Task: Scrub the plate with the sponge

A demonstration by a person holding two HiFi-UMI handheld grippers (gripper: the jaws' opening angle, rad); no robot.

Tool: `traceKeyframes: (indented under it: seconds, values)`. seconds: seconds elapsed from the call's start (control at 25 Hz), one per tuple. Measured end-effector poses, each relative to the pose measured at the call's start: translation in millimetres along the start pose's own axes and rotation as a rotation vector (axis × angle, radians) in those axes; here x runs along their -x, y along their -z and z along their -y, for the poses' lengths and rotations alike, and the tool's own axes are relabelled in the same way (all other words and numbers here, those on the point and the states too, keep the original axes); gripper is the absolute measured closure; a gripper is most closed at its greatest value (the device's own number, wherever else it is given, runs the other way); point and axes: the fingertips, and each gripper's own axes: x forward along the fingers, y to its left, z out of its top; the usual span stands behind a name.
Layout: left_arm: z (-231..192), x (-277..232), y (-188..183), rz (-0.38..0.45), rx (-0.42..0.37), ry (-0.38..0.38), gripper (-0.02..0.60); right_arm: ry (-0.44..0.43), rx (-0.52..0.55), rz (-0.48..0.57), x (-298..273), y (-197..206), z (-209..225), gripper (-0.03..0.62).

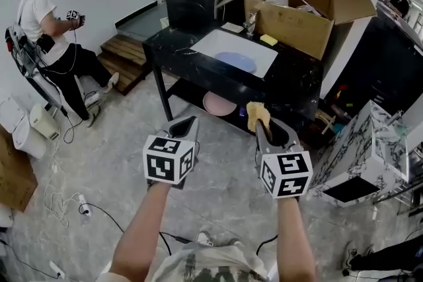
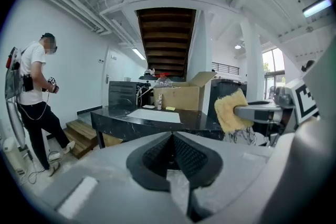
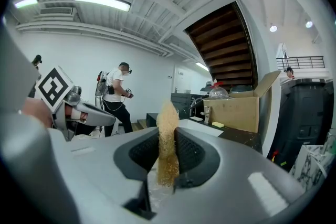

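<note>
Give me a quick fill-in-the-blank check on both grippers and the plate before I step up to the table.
1. The right gripper is shut on the ____.
2. The left gripper is shut and holds ____.
3. Up on the black table, the plate waiting to be scrubbed is ____ in colour.

Missing words: sponge; nothing; blue.

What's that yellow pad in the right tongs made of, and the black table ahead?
The yellow pad looks like a coarse, fibrous sponge, matte, with frayed edges. The black table has a glossy top with pale veins, so marble or a marble-look laminate; I can't tell which.
</note>
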Motion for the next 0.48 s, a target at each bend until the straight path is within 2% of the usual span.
traceKeyframes:
  seconds: [0.28,0.48]
  values:
    - [-17,-9,-5,0.002,-0.01,0.039,0.584,0.036,0.011,0.009,-13,-9,-7,0.526]
    - [-20,-25,-7,-0.005,-0.015,0.054,0.584,0.053,-0.004,0.006,-23,-5,4,0.526]
